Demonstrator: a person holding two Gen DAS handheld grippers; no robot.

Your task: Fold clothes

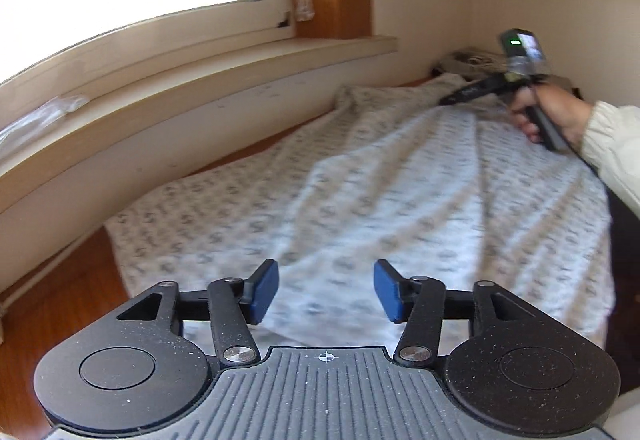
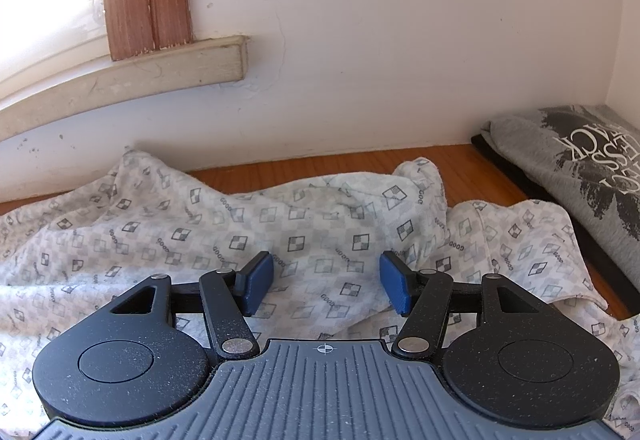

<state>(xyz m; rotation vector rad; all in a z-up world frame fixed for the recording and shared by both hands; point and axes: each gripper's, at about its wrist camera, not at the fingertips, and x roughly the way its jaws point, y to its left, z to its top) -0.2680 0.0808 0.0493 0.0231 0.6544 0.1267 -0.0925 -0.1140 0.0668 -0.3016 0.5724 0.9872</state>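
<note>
Left gripper (image 1: 326, 292) up close: matte black linkage arms, speckled with pale dust, silver round screws at the pivots, two blue rectangular pads (image 1: 265, 292) at the tips. Behind them sits a grey ribbed deck with a small white crosshair mark, flanked by two black round discs. Right gripper (image 2: 326, 282), same build: blue pads, black arms, silver screws, grey ribbing. Beyond the left tongs, the person's hand (image 1: 548, 116) shows a cream ribbed sleeve (image 1: 612, 144).
</note>
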